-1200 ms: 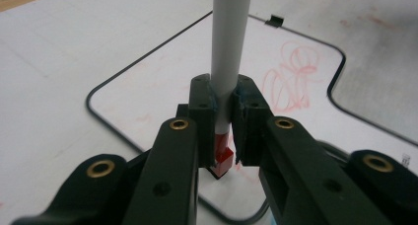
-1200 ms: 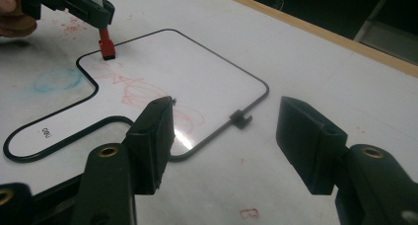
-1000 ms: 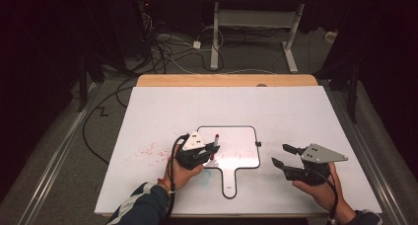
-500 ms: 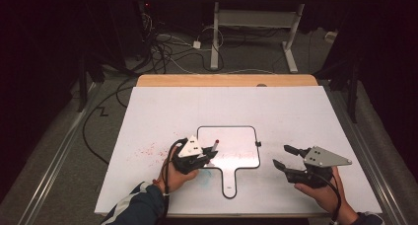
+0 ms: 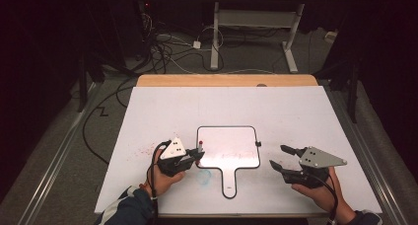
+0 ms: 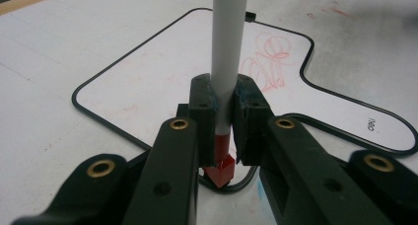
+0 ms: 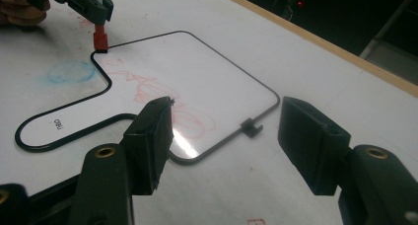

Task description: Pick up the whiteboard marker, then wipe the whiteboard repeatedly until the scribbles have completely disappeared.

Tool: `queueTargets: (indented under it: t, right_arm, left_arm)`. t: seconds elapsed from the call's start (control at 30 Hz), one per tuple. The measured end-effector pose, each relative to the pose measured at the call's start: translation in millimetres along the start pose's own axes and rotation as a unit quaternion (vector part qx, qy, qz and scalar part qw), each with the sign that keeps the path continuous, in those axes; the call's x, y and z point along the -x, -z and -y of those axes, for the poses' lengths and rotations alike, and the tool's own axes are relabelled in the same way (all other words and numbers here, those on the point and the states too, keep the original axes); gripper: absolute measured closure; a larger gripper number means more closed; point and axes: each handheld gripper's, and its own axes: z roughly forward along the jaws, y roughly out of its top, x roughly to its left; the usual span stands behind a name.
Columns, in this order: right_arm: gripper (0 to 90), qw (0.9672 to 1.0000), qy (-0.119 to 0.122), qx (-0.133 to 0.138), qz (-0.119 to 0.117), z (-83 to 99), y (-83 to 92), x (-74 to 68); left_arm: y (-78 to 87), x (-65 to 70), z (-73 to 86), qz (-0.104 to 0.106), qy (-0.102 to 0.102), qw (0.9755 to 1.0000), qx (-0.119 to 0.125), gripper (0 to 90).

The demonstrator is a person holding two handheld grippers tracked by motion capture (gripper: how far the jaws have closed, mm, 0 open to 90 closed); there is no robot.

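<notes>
Your left hand-held gripper (image 5: 196,157) low, jaws clamped tight, your right hand-held gripper (image 5: 282,157) gaping wide, both hands near the bench's front edge

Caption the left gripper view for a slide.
Left tool clamps a white marker, red end down, at the paddle-shaped whiteboard's edge.

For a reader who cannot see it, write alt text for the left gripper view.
The left gripper clamps a white marker upright, its red end at the edge of a paddle-shaped whiteboard bearing faint red scribbles, on a white table.

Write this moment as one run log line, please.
left gripper: shut on marker | right gripper: open | whiteboard: red scribbles
</notes>
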Motion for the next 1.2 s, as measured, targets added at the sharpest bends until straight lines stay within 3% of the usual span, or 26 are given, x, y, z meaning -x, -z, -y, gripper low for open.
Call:
queueTargets:
  t: [0.17, 0.33, 0.6, 1.03, 1.2]
  right_arm:
    - [38.8, 1.0000, 0.004, -0.004, -0.002, 0.0, -1.2, -0.8]
    - [38.7, 0.9999, 0.009, -0.010, -0.002, 0.2, -2.3, -1.4]
    - [38.0, 0.9999, 0.007, -0.010, -0.001, 1.5, -2.8, -1.6]
    - [34.3, 0.9999, 0.011, -0.011, 0.006, 2.6, -3.9, -2.5]
    - [33.7, 0.9999, 0.011, -0.009, 0.006, 3.3, -3.9, -2.1]
  left_arm:
    - [2.4, 0.0, 0.3, -0.002, 0.003, 1.0000, -0.004, 78.9]
    - [-7.9, 0.8, -4.5, -0.007, 0.018, 0.9998, 0.001, 79.1]
    - [-30.3, 5.1, -15.5, -0.001, 0.010, 0.9999, 0.009, 79.1]
    - [-34.5, 11.8, -18.1, 0.005, 0.003, 1.0000, 0.008, 79.1]
    - [-48.6, 19.4, -25.6, 0.022, -0.004, 0.9997, 0.010, 79.1]
